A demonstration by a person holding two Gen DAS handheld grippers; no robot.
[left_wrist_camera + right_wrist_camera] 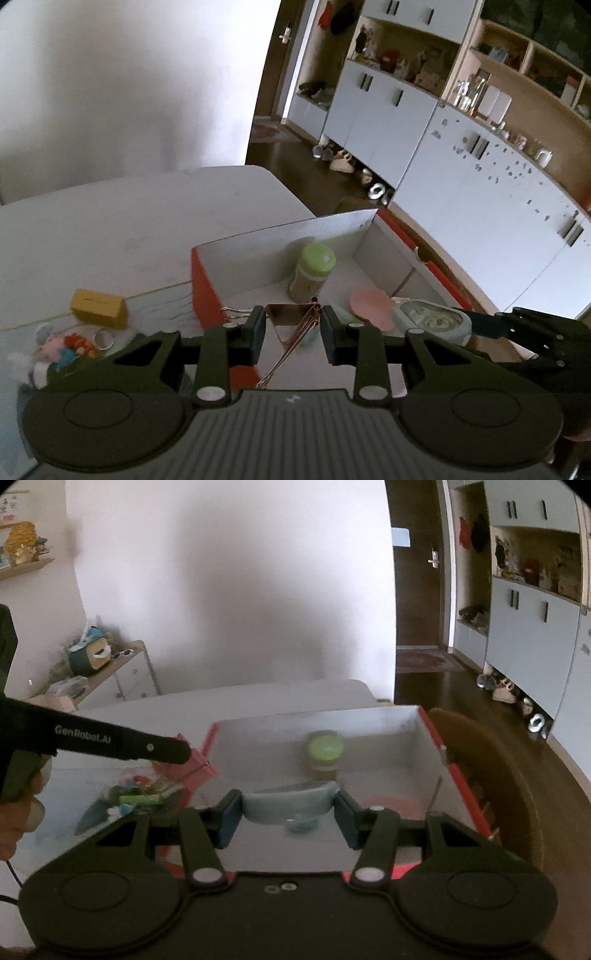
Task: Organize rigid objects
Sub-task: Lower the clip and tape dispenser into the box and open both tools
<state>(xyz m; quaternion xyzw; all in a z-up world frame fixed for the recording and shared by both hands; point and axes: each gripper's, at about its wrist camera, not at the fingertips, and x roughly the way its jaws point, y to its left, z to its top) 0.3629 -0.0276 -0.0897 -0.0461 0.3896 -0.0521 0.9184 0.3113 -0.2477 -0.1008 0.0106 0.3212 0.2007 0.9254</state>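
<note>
Left gripper is closed on a rose-gold metal binder clip, held just above the near edge of the red-sided cardboard box ahead of it. Right gripper is clamped across a pale blue-green curved plastic case over the same box. Beyond both stands a green-lidded jar of toothpicks, with a pink round disc to the left gripper's right. Both loads hang close together, so dropping them at once risks a collision. The clip's thin wire handles could snag a pad and fall onto the counter.
</note>
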